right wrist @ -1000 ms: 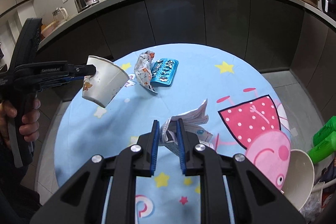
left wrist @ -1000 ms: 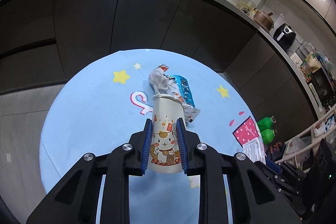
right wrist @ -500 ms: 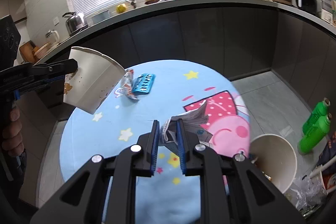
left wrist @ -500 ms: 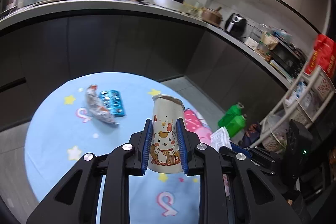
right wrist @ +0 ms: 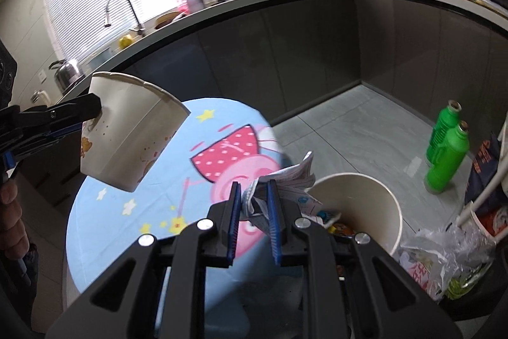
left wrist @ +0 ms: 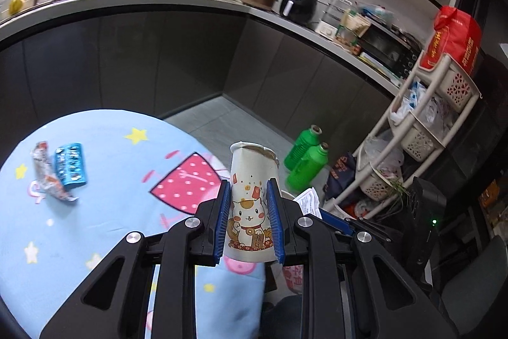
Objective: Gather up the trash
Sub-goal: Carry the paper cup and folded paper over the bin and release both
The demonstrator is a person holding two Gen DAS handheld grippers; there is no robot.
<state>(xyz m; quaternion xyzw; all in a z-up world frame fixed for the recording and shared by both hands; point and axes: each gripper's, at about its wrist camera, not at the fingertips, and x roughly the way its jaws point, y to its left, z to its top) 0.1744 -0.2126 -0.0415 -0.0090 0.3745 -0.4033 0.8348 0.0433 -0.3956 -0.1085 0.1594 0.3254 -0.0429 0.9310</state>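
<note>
both sets of jaws are clamped on trash: the left gripper [left wrist: 248, 220] squeezes a paper cup [left wrist: 250, 205] printed with a cartoon cat, its blue pads [left wrist: 222, 221] pressing the cup's two sides, mouth pointing away from the camera; the right gripper [right wrist: 253, 218] pinches a crumpled printed paper [right wrist: 285, 180] between its pads

taking the trash bin [right wrist: 377, 199] as the landmark: it is a round cream bin on the grey floor with some wrappers inside; the held paper hangs over its near-left rim, and the cup, seen from the right wrist view [right wrist: 127, 132], is held in the air well to the left of it, above the table edge

the round table [left wrist: 95, 227], under a light blue cartoon cloth, stands just left of the bin; two wrappers lie on its far side from the bin, a blue packet [left wrist: 70, 166] touching a crumpled white and orange wrapper [left wrist: 47, 177]

two green bottles [right wrist: 444, 148] stand on the floor beyond the bin to the right, and a tiered rack of baskets [left wrist: 422, 123] stands to its right
</note>
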